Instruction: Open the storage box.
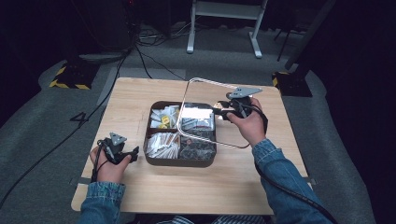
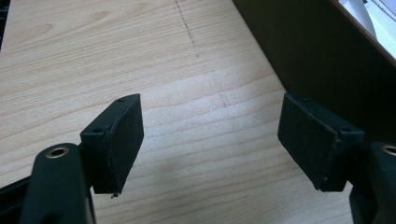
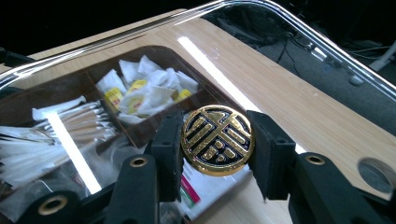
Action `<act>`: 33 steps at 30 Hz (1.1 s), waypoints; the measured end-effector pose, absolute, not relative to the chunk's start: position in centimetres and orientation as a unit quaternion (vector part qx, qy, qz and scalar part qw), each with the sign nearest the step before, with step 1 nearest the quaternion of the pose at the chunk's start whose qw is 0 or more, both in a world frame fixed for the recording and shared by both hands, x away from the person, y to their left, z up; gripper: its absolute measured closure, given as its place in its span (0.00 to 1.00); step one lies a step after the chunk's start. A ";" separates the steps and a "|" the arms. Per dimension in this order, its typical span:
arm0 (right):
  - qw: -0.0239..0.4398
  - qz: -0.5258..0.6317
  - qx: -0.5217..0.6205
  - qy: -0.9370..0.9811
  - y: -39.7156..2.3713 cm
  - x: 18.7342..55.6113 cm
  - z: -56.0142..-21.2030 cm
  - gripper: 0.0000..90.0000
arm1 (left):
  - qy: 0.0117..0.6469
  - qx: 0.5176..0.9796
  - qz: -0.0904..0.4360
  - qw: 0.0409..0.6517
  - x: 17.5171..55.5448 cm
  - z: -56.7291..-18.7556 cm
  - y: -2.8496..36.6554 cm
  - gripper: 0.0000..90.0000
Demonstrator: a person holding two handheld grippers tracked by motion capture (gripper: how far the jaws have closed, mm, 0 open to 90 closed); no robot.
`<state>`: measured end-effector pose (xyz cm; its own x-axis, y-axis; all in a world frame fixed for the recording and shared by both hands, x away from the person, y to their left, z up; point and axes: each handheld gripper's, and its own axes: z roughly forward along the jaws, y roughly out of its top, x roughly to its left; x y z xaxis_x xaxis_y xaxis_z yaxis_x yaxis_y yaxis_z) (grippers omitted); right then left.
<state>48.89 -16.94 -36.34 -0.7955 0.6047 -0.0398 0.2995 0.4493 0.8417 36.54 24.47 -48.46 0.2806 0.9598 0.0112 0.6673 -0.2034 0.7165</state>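
We have the clear lid (image 1: 212,114) lifted off the box (image 1: 180,161), its gold knob (image 3: 217,139) pinched between the right gripper (image 3: 217,149) jaws, not yet set down, while the left gripper (image 2: 210,140) rests beside, jaws wide and empty.

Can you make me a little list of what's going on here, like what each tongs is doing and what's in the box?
right tongs: shut on the round gold knob of the clear lid, holding the lid tilted above the box
left tongs: open, nothing between them, low over the table beside the box
box: dark brown, split into compartments
inside: white packets, some with yellow labels; paper-wrapped sticks; other sachets too small to tell
table: light wood
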 end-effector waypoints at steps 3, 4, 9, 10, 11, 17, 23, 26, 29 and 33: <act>0.173 0.447 0.280 0.832 -18.1 48.9 -36.3 0.65 | 0.554 0.738 0.238 0.303 36.7 -48.5 24.4 0.26; 0.174 0.446 0.282 0.831 -18.6 48.9 -36.3 0.65 | 0.555 0.738 0.237 0.301 36.8 -48.5 24.4 0.26; 0.181 0.441 0.300 0.826 -20.6 49.0 -36.2 0.65 | 0.560 0.739 0.235 0.293 37.1 -48.6 24.2 0.26; 0.182 0.439 0.303 0.826 -21.0 49.0 -36.2 0.65 | 0.558 0.740 0.236 0.291 37.1 -48.6 24.3 0.26; 0.185 0.437 0.305 0.826 -21.4 49.1 -36.2 0.65 | 0.558 0.740 0.236 0.291 37.1 -48.6 24.3 0.26; 0.192 0.429 0.326 0.820 -23.8 49.2 -36.3 0.65 | 0.561 0.742 0.235 0.282 37.0 -48.6 24.5 0.26; 0.195 0.426 0.344 0.814 -25.7 49.2 -36.5 0.65 | 0.567 0.739 0.236 0.277 36.8 -48.7 24.8 0.27; 0.197 0.423 0.358 0.809 -27.2 49.3 -36.8 0.65 | 0.567 0.739 0.237 0.276 36.6 -48.7 24.9 0.27; 0.197 0.417 0.365 0.809 -28.1 49.3 -37.2 0.65 | 0.568 0.739 0.236 0.274 36.5 -48.7 24.9 0.27; 0.199 0.411 0.380 0.804 -29.4 49.5 -37.7 0.65 | 0.570 0.739 0.233 0.274 36.5 -48.8 24.9 0.27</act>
<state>49.48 -29.38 -37.69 -0.6313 0.7755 -0.0074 0.4486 0.3730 0.8122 36.45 24.92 -48.81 0.2423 0.9697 0.0321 0.7135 -0.2005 0.6713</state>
